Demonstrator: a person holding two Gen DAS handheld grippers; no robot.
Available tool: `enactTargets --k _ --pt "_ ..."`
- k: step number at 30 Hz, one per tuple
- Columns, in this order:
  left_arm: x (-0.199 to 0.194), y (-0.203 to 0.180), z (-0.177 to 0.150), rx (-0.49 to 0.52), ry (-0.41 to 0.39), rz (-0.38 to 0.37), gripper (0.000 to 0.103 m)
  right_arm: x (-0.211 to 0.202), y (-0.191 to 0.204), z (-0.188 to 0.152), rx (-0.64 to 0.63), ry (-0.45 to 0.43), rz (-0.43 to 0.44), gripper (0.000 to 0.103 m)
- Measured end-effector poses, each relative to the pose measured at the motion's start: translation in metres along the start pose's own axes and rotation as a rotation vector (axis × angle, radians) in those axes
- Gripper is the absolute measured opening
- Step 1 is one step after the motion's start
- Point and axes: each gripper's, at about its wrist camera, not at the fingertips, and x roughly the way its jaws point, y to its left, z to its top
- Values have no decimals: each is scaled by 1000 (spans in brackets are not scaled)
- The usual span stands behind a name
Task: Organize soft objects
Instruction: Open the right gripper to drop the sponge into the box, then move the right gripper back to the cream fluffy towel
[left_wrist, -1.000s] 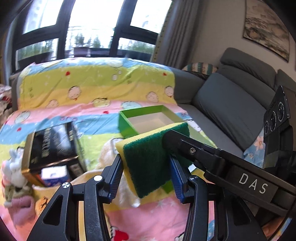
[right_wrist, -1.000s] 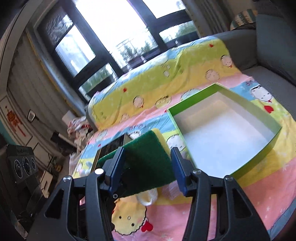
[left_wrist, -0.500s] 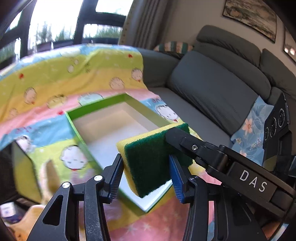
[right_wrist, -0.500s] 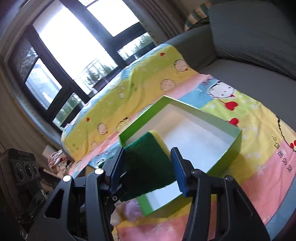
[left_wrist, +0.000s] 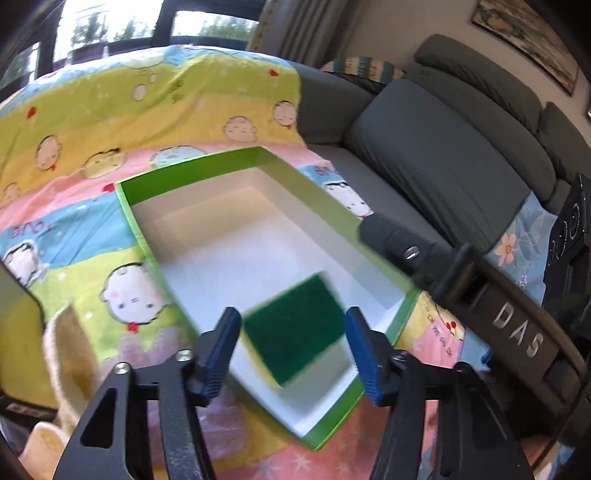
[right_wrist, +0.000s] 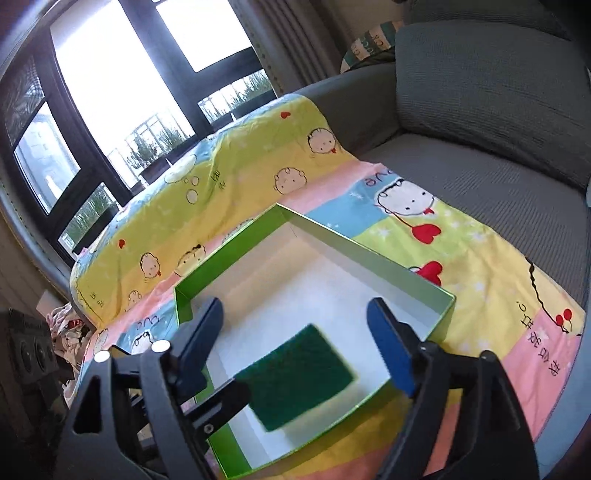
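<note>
Fingers (left_wrist: 221, 350) of the left gripper (left_wrist: 291, 349), blue-padded, are spreading and hold nothing; the sponge (left_wrist: 295, 332) shows between them but lower, blurred, clear of both pads. Sponge: green scouring face up, thin yellow edge along its near side. It is in the near part of the green box (left_wrist: 192, 162), over the white floor; whether it rests on that floor cannot be told.

Green box sits open on a cartoon-print blanket (left_wrist: 110, 110) striped yellow, pink and blue, which is spread over a grey sofa (left_wrist: 443, 155). Left of the box, at the frame edge, a pale fuzzy item (left_wrist: 70, 350), too blurred to name. Right of the box, a black bar marked "DAS" runs in from the right gripper, ending over the box's right wall.

Right wrist view: right gripper (right_wrist: 295, 343) fingers (right_wrist: 391, 350) are also spreading, wider than the left pair, with nothing pinched. Same sponge (right_wrist: 295, 373) lies below and between them, green face up, inside the green box (right_wrist: 369, 254) near its front wall. One black finger of the left gripper (right_wrist: 221, 402) reaches in at lower left, just beside the sponge's left end. Blanket (right_wrist: 229, 173) and sofa (right_wrist: 498, 110) lie beyond; windows (right_wrist: 110, 92) behind.
</note>
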Motion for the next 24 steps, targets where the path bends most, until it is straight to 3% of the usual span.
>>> enactTargets --k 4,8,16,20,24 --pt "-26 17 -5 -27 -33 36 66 4 9 2 -15 -36 -15 89" --pt "-60 43 -17 -82 -78 68 66 22 25 0 -66 -18 -62 89" --pt "-115 82 -55 -154 -127 144 67 57 51 -23 -324 42 -349 85" --pt "-135 101 -78 -185 -150 184 67 55 56 -31 -409 36 -370 80" --pt "-146 119 -95 -221 -148 209 67 51 55 -38 -397 49 -401 79"
